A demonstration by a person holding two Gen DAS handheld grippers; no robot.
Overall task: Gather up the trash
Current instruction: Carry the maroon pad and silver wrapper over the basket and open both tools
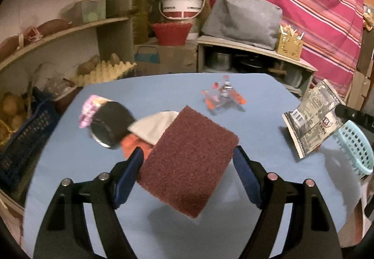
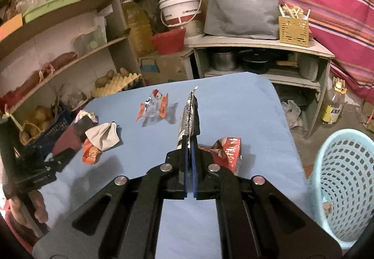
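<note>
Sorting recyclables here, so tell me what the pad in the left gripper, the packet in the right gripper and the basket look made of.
Maroon pad: looks like coarse abrasive fibre, matte and fuzzy, probably a scouring pad.
Silver packet: seems thin metallised plastic film, glossy and printed, with a barcode, creases and serrated edge.
Basket: appears moulded plastic, pale blue and smooth, with regular perforated walls.

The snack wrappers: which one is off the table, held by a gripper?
The silver-grey printed wrapper, pinched upright in the right gripper. The clear orange-edged wrapper, the red wrapper and the orange wrapper lie on the blue table.
</note>
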